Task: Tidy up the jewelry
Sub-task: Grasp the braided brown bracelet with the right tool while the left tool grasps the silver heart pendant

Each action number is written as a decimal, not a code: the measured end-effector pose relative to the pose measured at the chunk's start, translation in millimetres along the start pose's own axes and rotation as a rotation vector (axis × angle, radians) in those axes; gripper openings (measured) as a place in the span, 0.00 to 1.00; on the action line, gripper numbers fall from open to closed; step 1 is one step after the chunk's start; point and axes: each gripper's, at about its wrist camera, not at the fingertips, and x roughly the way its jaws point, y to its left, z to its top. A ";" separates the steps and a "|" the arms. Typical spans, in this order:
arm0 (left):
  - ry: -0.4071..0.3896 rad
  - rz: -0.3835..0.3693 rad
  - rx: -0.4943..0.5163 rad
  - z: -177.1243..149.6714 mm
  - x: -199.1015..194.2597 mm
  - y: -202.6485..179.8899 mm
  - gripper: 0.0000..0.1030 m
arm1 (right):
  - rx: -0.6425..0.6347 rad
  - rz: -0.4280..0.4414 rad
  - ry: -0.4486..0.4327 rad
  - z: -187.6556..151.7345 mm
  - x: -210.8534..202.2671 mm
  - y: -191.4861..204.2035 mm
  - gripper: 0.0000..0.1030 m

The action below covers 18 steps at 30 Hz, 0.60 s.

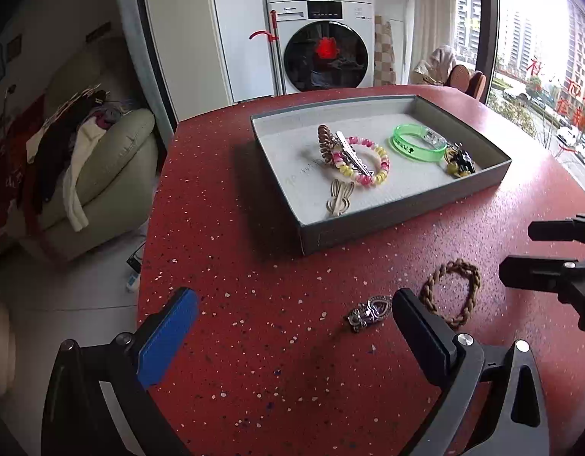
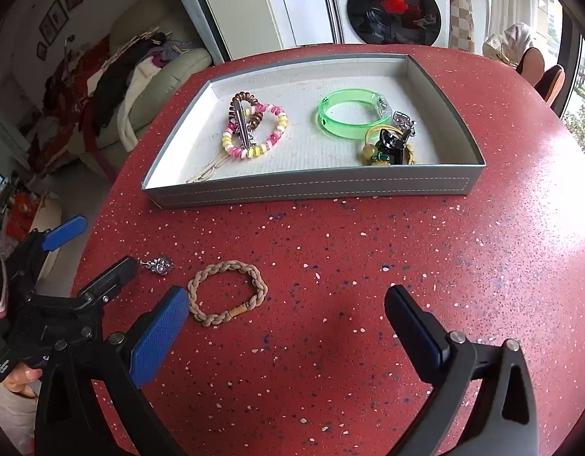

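Observation:
A tan braided band point(image 2: 227, 292) lies on the red table, just past the left blue pad of my right gripper point(image 2: 286, 332), which is open and holds nothing. A small silver charm point(image 1: 370, 311) lies close inside the right finger of my left gripper point(image 1: 296, 326), also open and holding nothing. In the left wrist view the braided band point(image 1: 452, 292) sits right of that finger. The grey tray point(image 2: 311, 188) holds a pink-and-yellow coil bracelet point(image 2: 256, 131), a green bangle point(image 2: 349, 117) and a silver clip point(image 2: 243, 121).
The red speckled table point(image 2: 368, 266) ends close on the left, with floor below. The tray point(image 1: 368, 228) also holds a wooden clip point(image 1: 340, 197) and dark hair ties point(image 1: 459, 161). A sofa with clothes point(image 1: 83, 159) and a washing machine point(image 1: 322, 41) stand beyond.

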 end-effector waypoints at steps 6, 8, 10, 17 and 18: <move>0.015 -0.010 0.071 -8.3 3.6 -9.1 1.00 | -0.055 -0.016 0.024 1.7 8.2 10.0 0.76; 0.021 -0.012 0.079 -8.5 6.4 -11.4 1.00 | -0.072 -0.022 0.033 1.4 11.9 13.2 0.73; 0.030 -0.009 0.083 -8.6 10.8 -12.9 1.00 | -0.086 -0.026 0.037 0.8 14.8 15.6 0.71; 0.056 -0.024 0.068 -7.2 21.9 -11.4 1.00 | -0.171 -0.072 0.037 -0.2 20.7 25.6 0.66; 0.060 -0.026 0.067 -6.8 23.7 -11.2 1.00 | -0.184 -0.081 0.037 -0.5 21.1 27.3 0.65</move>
